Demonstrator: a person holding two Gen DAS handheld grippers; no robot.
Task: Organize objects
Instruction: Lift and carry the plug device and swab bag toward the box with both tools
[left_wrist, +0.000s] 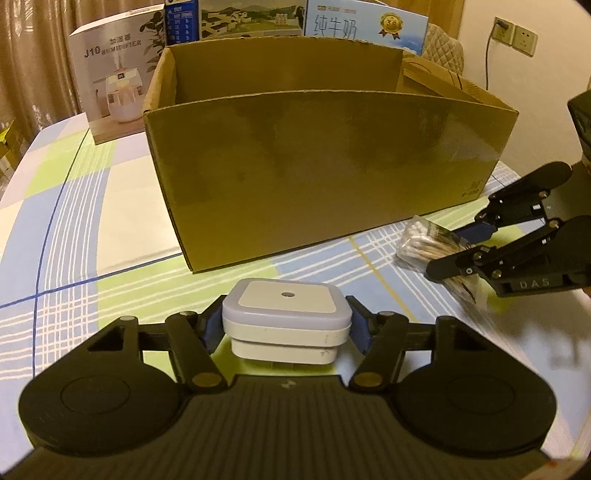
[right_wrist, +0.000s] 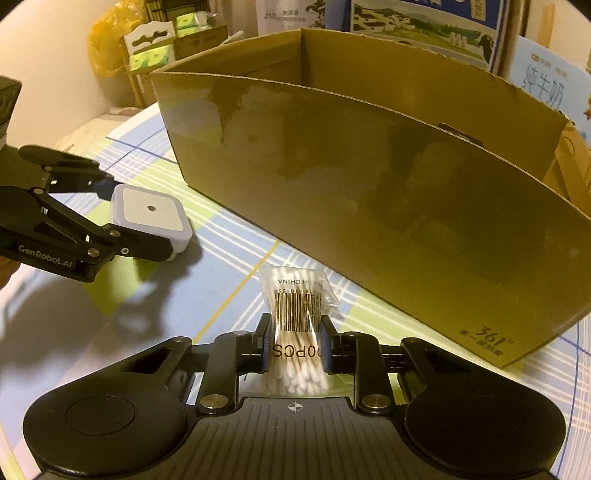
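Two grippers were at work over the checked tablecloth (left_wrist: 74, 206), and we took them from left to right. At nine o'clock of the scene, our left gripper (left_wrist: 286, 321) had its blue-padded fingers (left_wrist: 212, 326) drawn in against both sides of a white square night light (left_wrist: 286, 317), a stacked, rounded block with a small dark dot on its top face. In the right wrist view the same left gripper (right_wrist: 142, 221) showed at about nine o'clock, and the night light (right_wrist: 153, 216) sat low to the cloth; we could not tell whether it rested on the cloth or hung just above it.

At twelve o'clock from both grippers stood the open cardboard box (left_wrist: 325, 158), its near wall facing us. The night light lay just in front of that wall.

Toward three o'clock, our right gripper (right_wrist: 295, 341) was closed nearly all the way, its fingers pinching a clear packet of cotton swabs (right_wrist: 297, 317) around the barcode, with the swab tips pointing both toward and away from the camera. From the left wrist view the right gripper (left_wrist: 463, 242) held the packet of cotton swabs (left_wrist: 424, 242) near the box's front right corner.

Behind the box, at eleven o'clock, stood a humidifier carton (left_wrist: 110, 81), and at one o'clock a milk carton (left_wrist: 365, 26).
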